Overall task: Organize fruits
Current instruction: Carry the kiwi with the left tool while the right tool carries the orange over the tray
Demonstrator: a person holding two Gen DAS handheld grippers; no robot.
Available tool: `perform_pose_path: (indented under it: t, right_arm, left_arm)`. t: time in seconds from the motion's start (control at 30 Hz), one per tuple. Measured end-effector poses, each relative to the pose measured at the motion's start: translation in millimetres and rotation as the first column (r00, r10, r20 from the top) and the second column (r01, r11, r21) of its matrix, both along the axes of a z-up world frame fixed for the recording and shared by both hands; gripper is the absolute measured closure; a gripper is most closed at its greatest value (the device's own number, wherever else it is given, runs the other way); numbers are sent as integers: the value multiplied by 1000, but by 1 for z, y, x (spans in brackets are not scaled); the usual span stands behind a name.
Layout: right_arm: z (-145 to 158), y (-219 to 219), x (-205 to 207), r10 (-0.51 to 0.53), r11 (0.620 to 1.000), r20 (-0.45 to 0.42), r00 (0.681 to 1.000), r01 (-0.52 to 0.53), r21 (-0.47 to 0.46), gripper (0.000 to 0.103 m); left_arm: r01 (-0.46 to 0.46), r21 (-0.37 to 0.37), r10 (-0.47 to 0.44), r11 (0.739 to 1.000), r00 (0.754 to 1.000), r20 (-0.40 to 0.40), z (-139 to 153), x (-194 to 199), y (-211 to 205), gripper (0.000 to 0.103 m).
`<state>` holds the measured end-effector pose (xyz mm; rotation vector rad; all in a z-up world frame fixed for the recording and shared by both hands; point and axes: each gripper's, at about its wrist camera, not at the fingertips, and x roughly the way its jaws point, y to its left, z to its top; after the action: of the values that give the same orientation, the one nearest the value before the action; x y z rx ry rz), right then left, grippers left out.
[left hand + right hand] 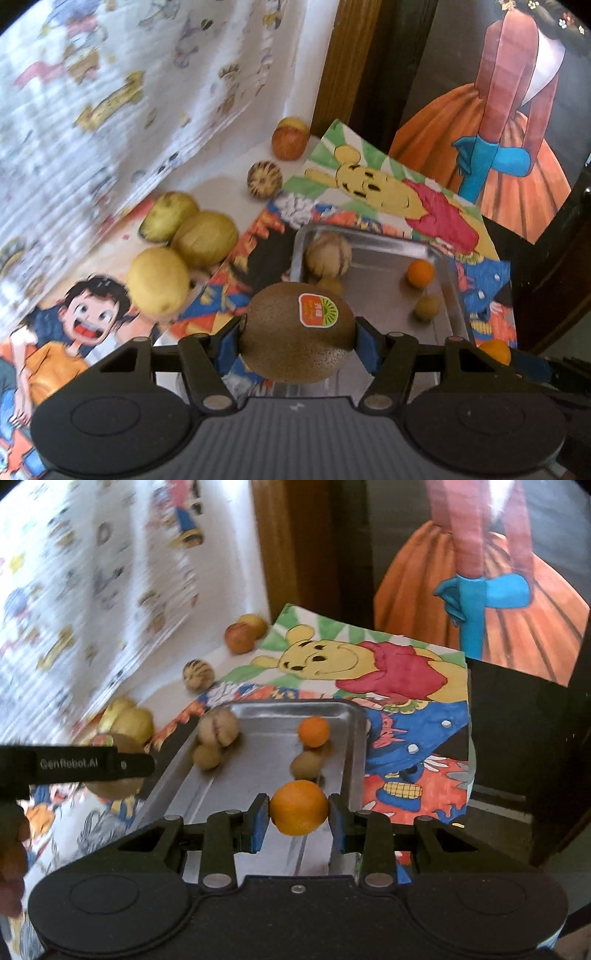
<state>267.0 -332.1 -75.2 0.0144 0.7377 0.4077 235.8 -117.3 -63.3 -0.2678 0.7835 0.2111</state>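
left gripper (297, 338) squeezing a brown kiwi (295, 332) (it has an orange sticker) just above the near end of the metal tray (369, 236), right gripper (298, 814) pinching a small orange (298, 808) over the tray, four fruits lying inside, yellow pears (184, 251) on the table beside it

Tray (354, 738): brushed, dull-shining metal with a smooth floor. Kiwi (295, 336): matt, finely speckled brown skin bearing a glossy paper sticker (318, 310). Orange (298, 808): smooth, faintly dimpled peel. Left tool (295, 341) and right tool (298, 818): matt black plastic with blue pads (260, 821). Drawings (406, 686): matt coloured paper. Door frame (291, 542): varnished wood.
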Motion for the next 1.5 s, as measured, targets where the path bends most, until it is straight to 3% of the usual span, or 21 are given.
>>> perform_pose_path:
  t: [0.6,1.5]
  right_arm:
    - [-32,10,26,48,997,20,999,-46,-67,67]
    - [-46,20,34,133,984,29,991,-128,-123,66]
  left_arm:
    - [68,19,-68,997,997,-21,-40,42,-6,36]
    - [135,40,-135,990,991,-17,-48,53,-13,35]
